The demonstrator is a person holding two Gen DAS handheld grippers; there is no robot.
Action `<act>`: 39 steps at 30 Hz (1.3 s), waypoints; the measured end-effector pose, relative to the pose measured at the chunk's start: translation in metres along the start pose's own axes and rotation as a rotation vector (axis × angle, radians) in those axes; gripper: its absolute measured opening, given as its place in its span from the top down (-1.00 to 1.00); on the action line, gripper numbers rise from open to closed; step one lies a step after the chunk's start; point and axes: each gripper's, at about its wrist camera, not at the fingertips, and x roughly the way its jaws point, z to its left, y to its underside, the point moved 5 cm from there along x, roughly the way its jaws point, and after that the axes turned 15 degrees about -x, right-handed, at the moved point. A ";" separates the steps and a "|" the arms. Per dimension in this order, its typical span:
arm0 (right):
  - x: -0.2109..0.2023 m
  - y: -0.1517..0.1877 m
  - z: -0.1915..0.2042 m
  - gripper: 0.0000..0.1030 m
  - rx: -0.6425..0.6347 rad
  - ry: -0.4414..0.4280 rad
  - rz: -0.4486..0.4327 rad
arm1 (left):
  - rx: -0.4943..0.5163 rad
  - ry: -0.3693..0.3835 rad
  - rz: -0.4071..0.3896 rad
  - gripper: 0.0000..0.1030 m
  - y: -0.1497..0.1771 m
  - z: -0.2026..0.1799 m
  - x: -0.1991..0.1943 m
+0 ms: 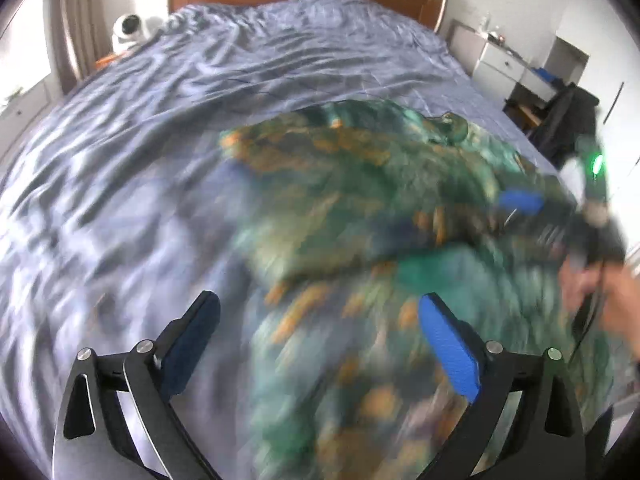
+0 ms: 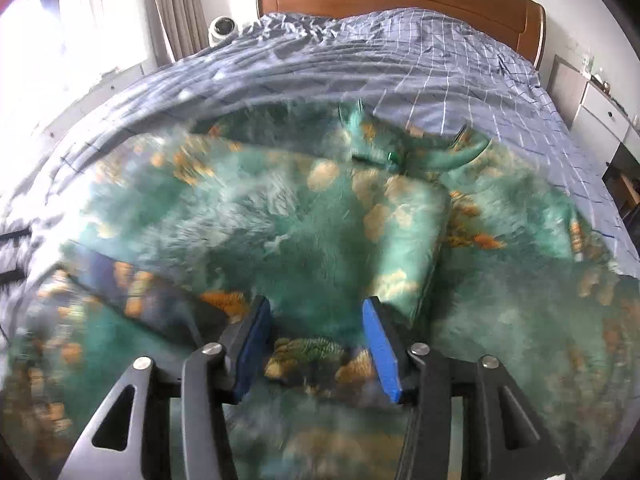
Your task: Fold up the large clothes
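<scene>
Patterned garment (image 2: 304, 216) (labels unreadable, blurred).

Green patterned garment (image 2: 320, 216) beneath parted right claw (image 2: 316, 352)

The garment (image 2: 320, 216) I am folding is a large piece of teal-green fabric printed with orange and tan blotches and some dark blue patches. It lies spread across the near half of the bed, partly folded: one flap is turned over onto the main body, its straight folded edge running down the right side in my right wrist view. The neckline end, plain teal trim, points toward the headboard. In my left wrist view the garment (image 1: 360, 208) appears blurred, rumpled, with layers overlapping.
</scene>
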 end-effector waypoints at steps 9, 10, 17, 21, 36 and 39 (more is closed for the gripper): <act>-0.141 0.122 -0.063 -0.27 0.149 0.065 -0.045 | -0.015 -0.049 0.064 -0.94 0.082 0.053 -0.026; -0.153 0.151 -0.073 -0.27 0.187 0.085 -0.020 | -0.022 -0.046 0.070 -0.94 0.088 0.052 -0.025; -0.216 0.336 -0.096 -0.27 0.444 0.081 0.123 | -0.049 -0.009 0.119 -0.95 0.120 0.043 -0.018; -0.223 0.368 -0.088 -0.27 0.485 0.033 0.110 | -0.043 0.005 0.150 -0.96 0.130 0.038 -0.014; -0.200 0.352 -0.035 0.18 0.400 -0.266 0.149 | 0.062 0.021 0.201 0.43 0.145 0.009 -0.032; -0.201 0.337 -0.029 0.66 0.364 -0.235 0.143 | -0.002 0.043 0.201 0.63 0.138 0.013 -0.039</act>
